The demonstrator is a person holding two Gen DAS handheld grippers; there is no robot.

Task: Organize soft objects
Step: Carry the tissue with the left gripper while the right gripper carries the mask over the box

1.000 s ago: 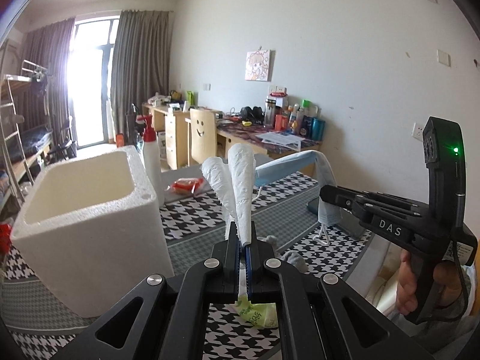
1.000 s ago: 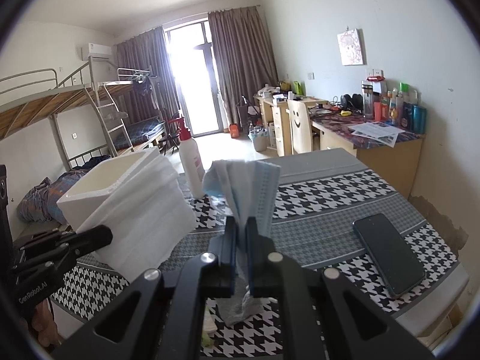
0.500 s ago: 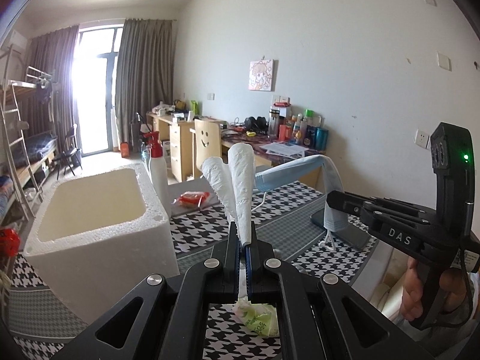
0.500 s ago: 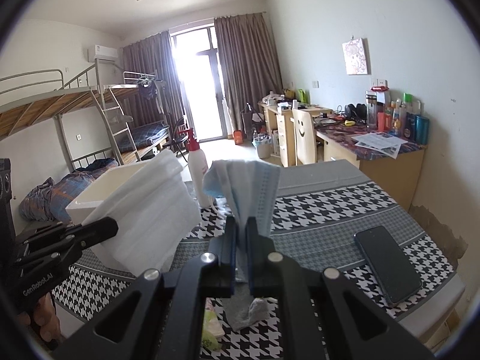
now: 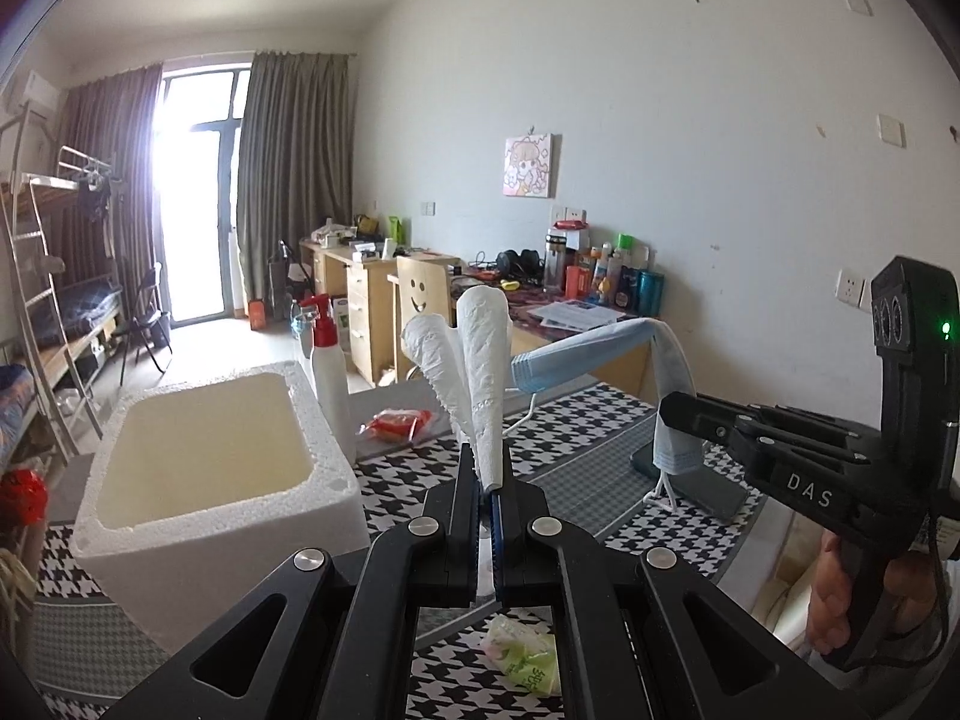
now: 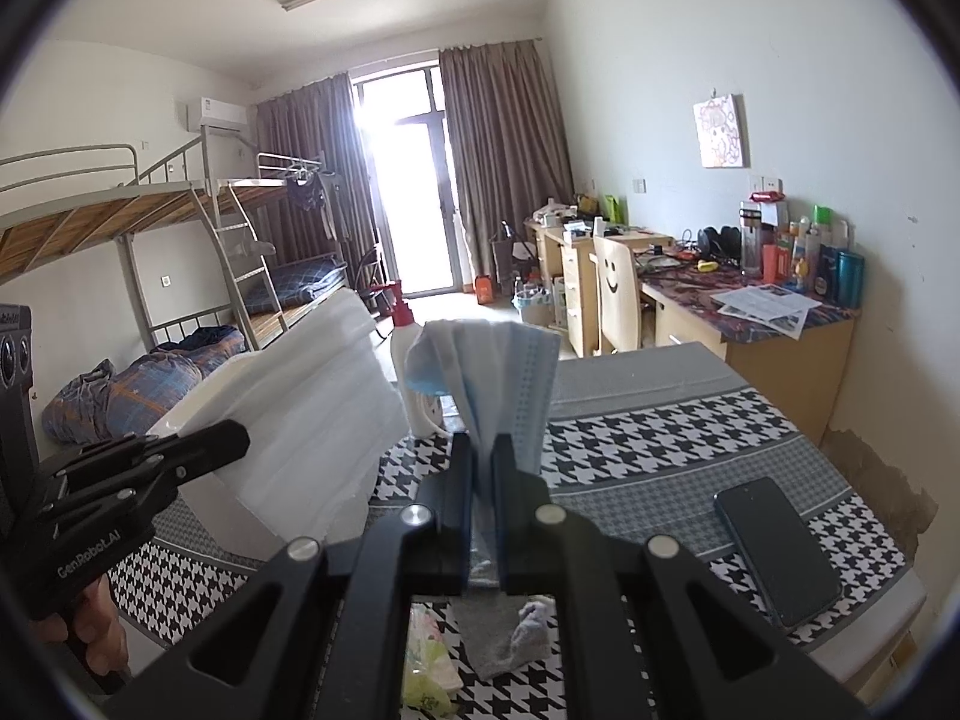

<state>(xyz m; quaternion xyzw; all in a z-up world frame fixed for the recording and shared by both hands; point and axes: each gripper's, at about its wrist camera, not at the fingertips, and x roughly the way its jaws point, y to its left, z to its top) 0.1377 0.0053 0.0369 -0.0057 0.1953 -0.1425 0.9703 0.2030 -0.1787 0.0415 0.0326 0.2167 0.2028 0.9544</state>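
My left gripper (image 5: 487, 463) is shut on a folded white paper towel (image 5: 474, 372) and holds it in the air above the table; it also shows in the right wrist view (image 6: 318, 414). My right gripper (image 6: 480, 456) is shut on a blue face mask (image 6: 498, 372) and holds it up; in the left wrist view it (image 5: 675, 414) is to the right with the mask (image 5: 600, 354) draped over it. A white foam box (image 5: 204, 468) stands open on the left. A grey sock (image 6: 510, 642) and a green tissue pack (image 5: 528, 657) lie on the table below.
A black phone (image 6: 774, 546) lies on the houndstooth tablecloth (image 6: 660, 438) at the right. A white pump bottle with red top (image 5: 327, 366) stands behind the box, a red packet (image 5: 393, 423) beside it. A desk and chair stand beyond.
Both grippers have risen with their loads; the table and foam box sit lower in view. The grips are unchanged.
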